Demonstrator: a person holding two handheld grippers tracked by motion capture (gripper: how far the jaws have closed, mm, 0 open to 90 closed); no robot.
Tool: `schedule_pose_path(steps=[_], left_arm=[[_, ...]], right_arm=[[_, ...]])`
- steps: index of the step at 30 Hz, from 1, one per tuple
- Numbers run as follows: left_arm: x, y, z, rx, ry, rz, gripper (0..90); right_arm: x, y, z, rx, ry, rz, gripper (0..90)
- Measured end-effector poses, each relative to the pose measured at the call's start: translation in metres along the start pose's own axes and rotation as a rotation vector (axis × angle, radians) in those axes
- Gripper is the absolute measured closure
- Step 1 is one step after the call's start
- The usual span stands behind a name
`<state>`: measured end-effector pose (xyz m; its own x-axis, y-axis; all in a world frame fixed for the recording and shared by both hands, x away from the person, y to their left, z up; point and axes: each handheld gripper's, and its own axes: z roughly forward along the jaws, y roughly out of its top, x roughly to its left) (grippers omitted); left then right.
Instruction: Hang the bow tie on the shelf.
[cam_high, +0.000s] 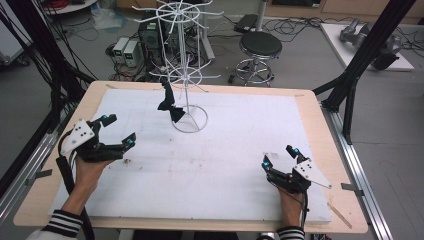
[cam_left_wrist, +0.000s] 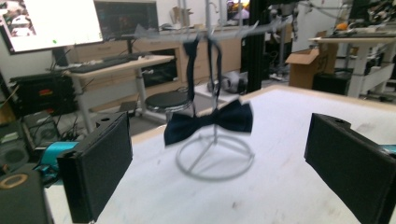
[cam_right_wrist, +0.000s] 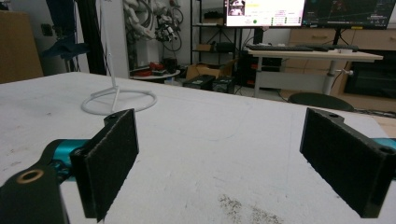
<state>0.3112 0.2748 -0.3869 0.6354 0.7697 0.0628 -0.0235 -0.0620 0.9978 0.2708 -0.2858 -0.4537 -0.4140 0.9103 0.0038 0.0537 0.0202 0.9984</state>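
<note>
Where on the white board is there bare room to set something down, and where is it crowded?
The white board is bare between the left tongs and right tongs, and along its right side. The crowded spot is the far middle, where the wire stand rests with the bow tie hanging from it.

White-topped table (cam_high: 210, 170); wire stand (cam_high: 189, 119)

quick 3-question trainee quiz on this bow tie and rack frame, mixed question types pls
1. True or false: the bow tie lies flat on the table.
2. What stands between the left gripper jaws? A) bow tie B) nothing C) rack
3. Which gripper is nearer the rack's ring base?

Key:
1. False; it hangs by its strap from a rack arm.
2. B; jaws wide apart.
3. The left one; the right gripper rests open near the table's right edge.
</note>
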Motion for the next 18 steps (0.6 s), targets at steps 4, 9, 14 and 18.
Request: schedule_pose_path(steps=[4,9,14,18], left_arm=[[-0.002,-0.029,-0.009,-0.034,0.015,-0.032,8.1],[-0.002,-0.055,-0.017,-0.076,0.049,-0.072,8.1],[-0.005,-0.069,-0.019,-0.063,0.047,-0.067,8.1],[-0.006,-0.069,-0.021,-0.091,0.054,-0.065,8.2]], right_arm=[[0.0,0.0,0.0,0.0,0.0,-0.001,10.7],[0.0,0.0,0.0,-0.001,-0.001,-0.002,10.7],[0.0,0.0,0.0,0.0,-0.004,-0.006,10.7],[0.0,0.0,0.0,0.002,-0.002,-0.012,10.7]])
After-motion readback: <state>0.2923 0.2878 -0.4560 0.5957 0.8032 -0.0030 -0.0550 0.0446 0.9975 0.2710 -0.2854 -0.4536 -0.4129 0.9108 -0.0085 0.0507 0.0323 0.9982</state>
